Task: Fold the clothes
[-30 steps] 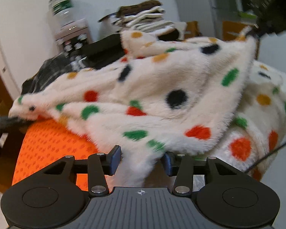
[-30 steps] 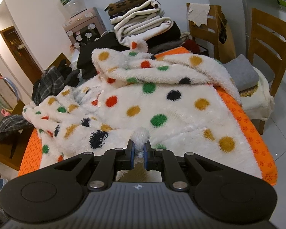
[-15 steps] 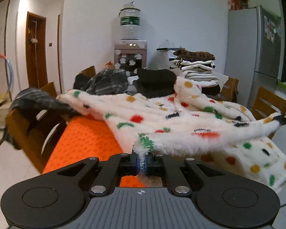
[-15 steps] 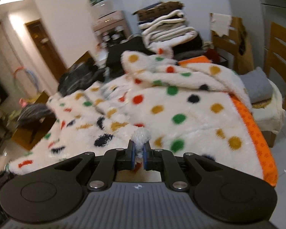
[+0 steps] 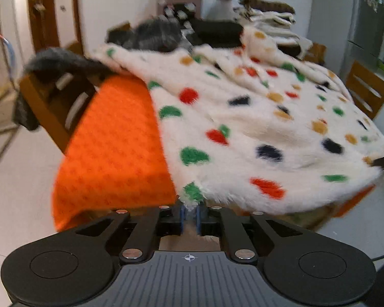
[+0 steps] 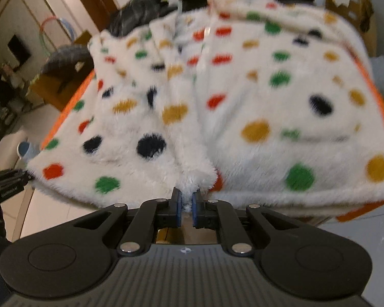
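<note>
A table under an orange cover (image 5: 110,138) carries a white fleece (image 5: 256,117) with coloured dots, spread over most of the top, its near hem hanging off the near edge. At the far edge sit a stack of folded clothes (image 5: 268,15) and dark garments (image 5: 151,35); a wooden chair (image 5: 51,102) stands at the table's left edge, another chair (image 5: 366,89) at the right.

The left gripper (image 5: 190,216) has the fleece's near left corner between its fingers (image 5: 182,217); the jaws are narrow and opening, fluff still pinched between the pads. The right gripper (image 6: 186,208) is clamped on a bunched fold of the near hem, its fingers (image 6: 178,208) nearly together. The left gripper shows at the left border of the right wrist view (image 6: 6,188).
</note>
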Tool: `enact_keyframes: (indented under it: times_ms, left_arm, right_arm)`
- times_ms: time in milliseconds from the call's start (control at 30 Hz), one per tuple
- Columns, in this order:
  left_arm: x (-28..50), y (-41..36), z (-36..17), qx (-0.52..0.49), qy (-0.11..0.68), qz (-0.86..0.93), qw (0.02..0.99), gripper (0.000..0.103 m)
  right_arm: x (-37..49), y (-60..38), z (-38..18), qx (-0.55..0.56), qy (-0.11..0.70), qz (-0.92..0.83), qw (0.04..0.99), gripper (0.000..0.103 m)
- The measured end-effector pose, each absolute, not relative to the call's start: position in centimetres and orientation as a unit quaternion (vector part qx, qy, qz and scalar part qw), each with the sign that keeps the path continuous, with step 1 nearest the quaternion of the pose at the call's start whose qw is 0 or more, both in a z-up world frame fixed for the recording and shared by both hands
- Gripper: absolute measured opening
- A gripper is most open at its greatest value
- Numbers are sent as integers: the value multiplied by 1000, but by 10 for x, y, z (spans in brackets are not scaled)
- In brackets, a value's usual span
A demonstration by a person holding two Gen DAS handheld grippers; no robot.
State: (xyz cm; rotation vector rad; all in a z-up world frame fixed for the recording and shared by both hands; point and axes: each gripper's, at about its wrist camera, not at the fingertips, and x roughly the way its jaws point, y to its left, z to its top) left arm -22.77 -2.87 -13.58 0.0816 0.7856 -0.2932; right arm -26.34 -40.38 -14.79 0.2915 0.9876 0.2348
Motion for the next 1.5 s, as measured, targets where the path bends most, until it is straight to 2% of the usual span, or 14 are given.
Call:
enact_keyframes:
  times_ms: [33, 200, 400, 700, 1000, 1233, 1500]
  left_arm:
    - [-227, -27, -133, 37, 380, -149, 912, 19]
    - [-209, -22, -99, 24, 349, -161, 923, 45]
    - [-125, -29, -61, 16, 328, -166, 930, 53]
    - [43, -66, -51, 17, 352, -216, 911, 57]
    - [185, -132, -64, 49, 357, -263, 895, 62]
    - [259, -188, -94, 66, 380, -276, 880, 66]
    - [309, -249, -141, 111, 404, -242, 875, 65]
  right_arm:
    - [-261, -402, -156, 138, 481, 118, 858, 10]
    - [-261, -399, -179, 160, 493, 117, 847, 10]
    - [-260, -402, -188, 181, 494, 100, 844, 10]
    - [-257, -393, -204, 237, 494, 19, 836, 10]
    - [-254, -357, -205, 256, 472, -113, 836, 10]
    - [-260, -330, -198, 265, 437, -205, 835, 10]
    - [-271, -318, -188, 278, 391, -278, 832, 10]
